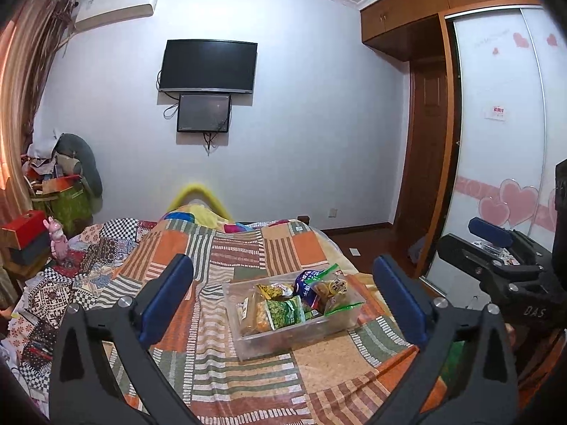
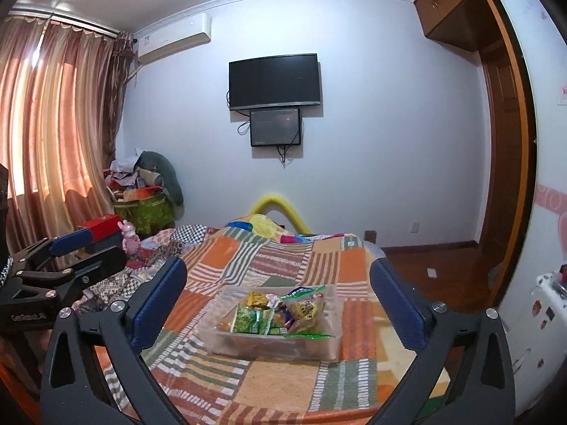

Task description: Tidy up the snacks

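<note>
On bed (image 1: 248,372) — one bin (image 1: 329,326), perhaps six snacks (image 1: 283,313).

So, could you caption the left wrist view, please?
Open left gripper above clear snack bin on patchwork bed.

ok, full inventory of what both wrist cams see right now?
clear bin: 1, transparent plastic, on the bed near its foot
snack packets: several, green, yellow and blue, piled inside the clear bin
patchwork blanket: 1, orange, green and white, covering the bed
TV: 1, black, on the far wall
small screen: 1, black, just below the TV
air conditioner: 1, white, high on the wall
curtains: pinkish orange, left side
wardrobe: 1, wood frame, white door with pink hearts, right side
pink toy: 1, left of the bed
red box: 1, left of the bed
left gripper: open, holding nothing
right gripper: open, holding nothing
</note>
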Demonstrator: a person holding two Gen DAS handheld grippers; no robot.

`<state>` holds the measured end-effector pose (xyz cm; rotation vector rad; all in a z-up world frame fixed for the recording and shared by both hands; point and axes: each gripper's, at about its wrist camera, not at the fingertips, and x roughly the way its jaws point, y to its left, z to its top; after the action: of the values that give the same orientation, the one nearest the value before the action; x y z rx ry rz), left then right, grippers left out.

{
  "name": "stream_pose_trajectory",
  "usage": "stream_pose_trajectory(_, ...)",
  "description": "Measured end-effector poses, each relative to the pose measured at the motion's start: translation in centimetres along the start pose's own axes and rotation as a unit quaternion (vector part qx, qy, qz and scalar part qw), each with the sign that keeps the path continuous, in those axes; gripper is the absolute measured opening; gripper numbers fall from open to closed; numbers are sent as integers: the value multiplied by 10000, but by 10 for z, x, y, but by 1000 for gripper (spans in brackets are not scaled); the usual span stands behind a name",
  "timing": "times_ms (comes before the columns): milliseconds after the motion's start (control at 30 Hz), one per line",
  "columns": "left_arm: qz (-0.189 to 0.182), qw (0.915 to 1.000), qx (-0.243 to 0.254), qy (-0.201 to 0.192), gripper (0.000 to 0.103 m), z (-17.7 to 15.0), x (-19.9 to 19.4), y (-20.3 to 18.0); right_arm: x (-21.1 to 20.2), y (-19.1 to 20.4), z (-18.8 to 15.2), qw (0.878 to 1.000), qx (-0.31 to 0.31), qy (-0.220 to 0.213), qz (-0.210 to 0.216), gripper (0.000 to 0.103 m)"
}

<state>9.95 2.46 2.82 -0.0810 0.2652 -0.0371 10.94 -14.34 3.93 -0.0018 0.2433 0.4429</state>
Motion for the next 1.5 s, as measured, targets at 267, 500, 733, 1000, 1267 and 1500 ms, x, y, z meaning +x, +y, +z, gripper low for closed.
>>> stream_pose_trajectory(267,-29,10000,-17,37,103,-3,0,1,-5,-2,-8,10000,49,37,10,103)
stream_pose_trajectory(500,-40,10000,-53,47,103,-4,0,1,-6,-3,-9,10000,46,45,-19,103)
stream_pose_trajectory(733,-38,10000,-64,46,103,-3,0,0,-6,-2,-13,9999,46,101,-91,103)
stream_pose_trajectory(1000,-90,9999,-62,78,103,-3,0,-1,-10,-6,-15,9998,70,140,-135,103)
stream_pose_trajectory(1267,-181,9998,-7,113,103,-5,1,-4,-12,-8,-13,9997,119,131,-138,103)
stream_pose_trajectory(1500,-256,9996,-11,147,103,-5,1,-5,-13,-7,-12,9998,111,109,-140,103)
